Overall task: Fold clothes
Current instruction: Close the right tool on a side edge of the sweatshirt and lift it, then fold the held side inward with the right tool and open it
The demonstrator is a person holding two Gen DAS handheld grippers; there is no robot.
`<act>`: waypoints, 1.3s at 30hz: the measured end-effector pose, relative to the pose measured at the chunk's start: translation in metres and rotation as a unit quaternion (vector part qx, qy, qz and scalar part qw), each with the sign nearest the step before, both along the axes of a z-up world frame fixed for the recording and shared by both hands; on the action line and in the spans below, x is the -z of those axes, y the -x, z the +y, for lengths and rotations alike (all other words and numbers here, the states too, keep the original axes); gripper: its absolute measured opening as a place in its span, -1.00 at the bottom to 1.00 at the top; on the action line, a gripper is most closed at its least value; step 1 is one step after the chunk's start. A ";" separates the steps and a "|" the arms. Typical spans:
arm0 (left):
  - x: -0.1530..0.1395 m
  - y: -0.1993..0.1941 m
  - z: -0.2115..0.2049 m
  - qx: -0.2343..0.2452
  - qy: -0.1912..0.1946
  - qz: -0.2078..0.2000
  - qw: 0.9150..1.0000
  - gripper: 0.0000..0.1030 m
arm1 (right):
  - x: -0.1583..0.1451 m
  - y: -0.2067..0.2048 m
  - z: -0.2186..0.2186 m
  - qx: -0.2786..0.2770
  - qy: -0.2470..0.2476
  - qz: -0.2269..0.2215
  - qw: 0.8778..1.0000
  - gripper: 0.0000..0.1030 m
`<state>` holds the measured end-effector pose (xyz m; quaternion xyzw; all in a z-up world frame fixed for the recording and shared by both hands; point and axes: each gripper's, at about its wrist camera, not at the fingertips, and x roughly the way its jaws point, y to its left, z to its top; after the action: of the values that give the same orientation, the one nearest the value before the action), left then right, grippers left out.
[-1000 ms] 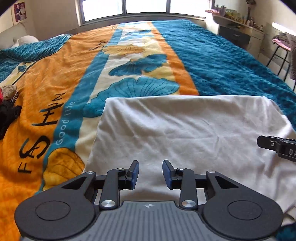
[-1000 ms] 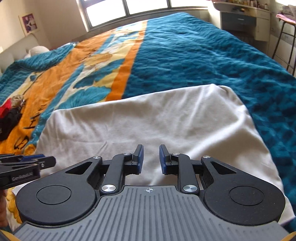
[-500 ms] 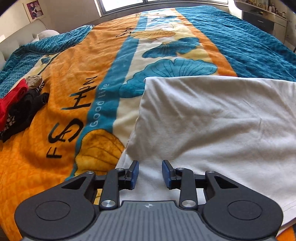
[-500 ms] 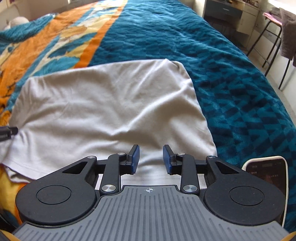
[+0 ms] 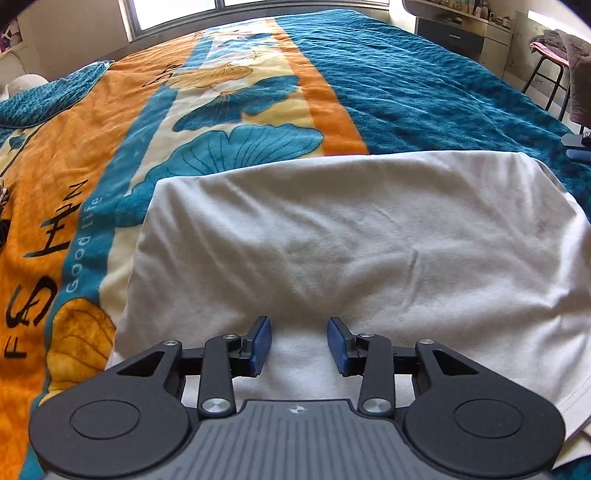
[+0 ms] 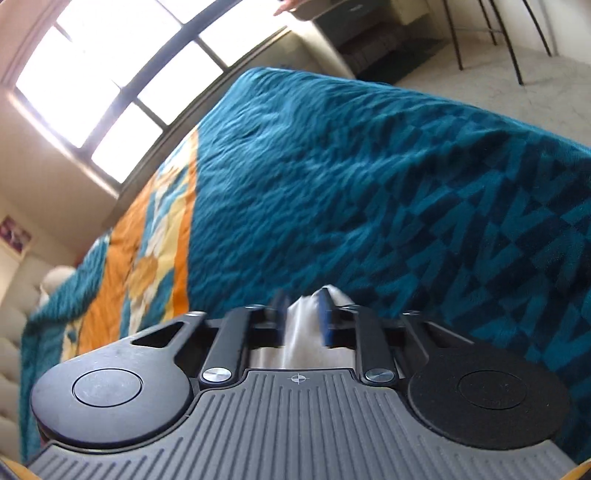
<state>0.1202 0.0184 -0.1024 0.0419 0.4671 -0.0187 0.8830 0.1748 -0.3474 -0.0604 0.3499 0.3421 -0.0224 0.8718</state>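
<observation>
A white T-shirt (image 5: pixel 351 236) lies folded and flat on the blue and orange bedspread (image 5: pixel 406 92). My left gripper (image 5: pixel 299 345) hovers over its near edge. Its jaws are opening, and the cloth lies beneath the blue pads, not pinched. In the right wrist view, which is tilted and blurred, my right gripper (image 6: pixel 302 314) is closing. A raised fold of the white T-shirt (image 6: pixel 301 332) fills the gap and touches both pads. Part of the right gripper (image 5: pixel 580 146) shows at the shirt's far right corner in the left wrist view.
The bedspread (image 6: pixel 369 184) stretches far ahead to a window. A desk with drawers (image 5: pixel 461 33) and a stool with clothes (image 5: pixel 554 62) stand right of the bed. A blue pillow (image 5: pixel 48 99) lies at the far left. Bare floor (image 6: pixel 480 74) borders the bed's right side.
My right gripper swung rightwards, rolled over, and closed on a fold of the shirt. My left gripper slid back to the right along the near edge, and its jaws widened slightly.
</observation>
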 end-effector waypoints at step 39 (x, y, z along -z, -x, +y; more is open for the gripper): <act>0.003 0.000 0.006 -0.011 0.025 0.000 1.000 -0.26 | 0.019 -0.018 -0.017 0.002 -0.010 -0.018 1.000 -0.82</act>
<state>0.1207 0.0248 -0.1054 0.0148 0.4669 -0.0205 0.8839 0.1929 -0.3645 -0.0799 0.3599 0.3258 -0.0144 0.8742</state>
